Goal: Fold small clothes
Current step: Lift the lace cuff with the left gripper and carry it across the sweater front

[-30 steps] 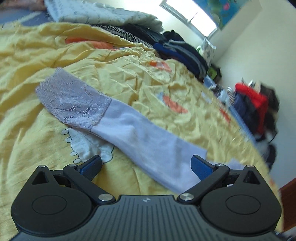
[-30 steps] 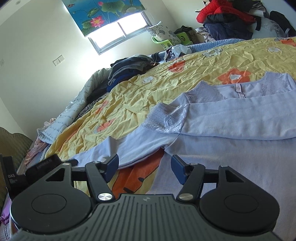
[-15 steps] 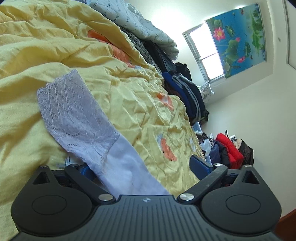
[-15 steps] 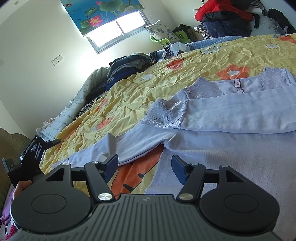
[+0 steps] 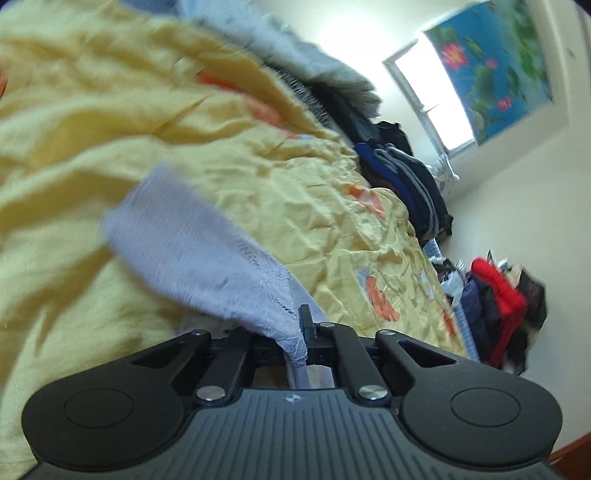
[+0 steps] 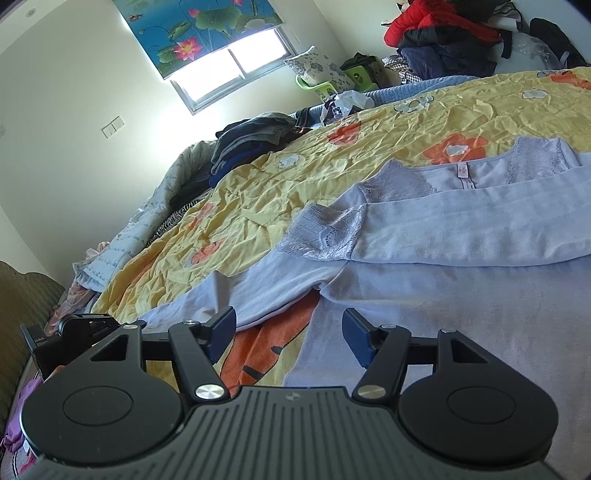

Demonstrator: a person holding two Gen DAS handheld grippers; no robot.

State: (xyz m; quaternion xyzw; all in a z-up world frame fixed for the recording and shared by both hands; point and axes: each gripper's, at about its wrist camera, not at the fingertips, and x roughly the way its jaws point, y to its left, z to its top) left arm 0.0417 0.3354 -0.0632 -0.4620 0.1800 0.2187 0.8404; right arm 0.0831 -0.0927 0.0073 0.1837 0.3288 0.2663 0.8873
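The left gripper (image 5: 300,334) is clamping the sleeve (image 5: 192,251) of the lilac top just behind its lace cuff; its jaws have just been closing and are now pinched tight on the bunched fabric, with the cuff fanning out ahead of them over the yellow bedspread (image 5: 92,140). This view is blurring, so the lace pattern is hard to make out, and the part of the sleeve running back under the gripper body is hidden.

Further right, the right gripper (image 6: 288,334) is standing with its jaws moderately wide, holding nothing. Its two blue pads (image 6: 223,326) are hovering over the bed, the left one just in front of the sleeve's lower edge, the right one over the body of the lilac top (image 6: 461,295); whether either pad is touching cloth I cannot tell.

The top is lying flat on the bedspread, its other sleeve (image 6: 461,236) folded across the chest, so two sleeves are showing in all. Its right side is cut off by the frame edge. At the far left edge of the right wrist view a dark device (image 6: 74,332) is only partly showing. One window (image 6: 232,70) is lighting the room, and two heaps of clothes are sitting beyond the bed: a dark stack (image 6: 251,140) and a pile with a red jacket (image 6: 436,18).
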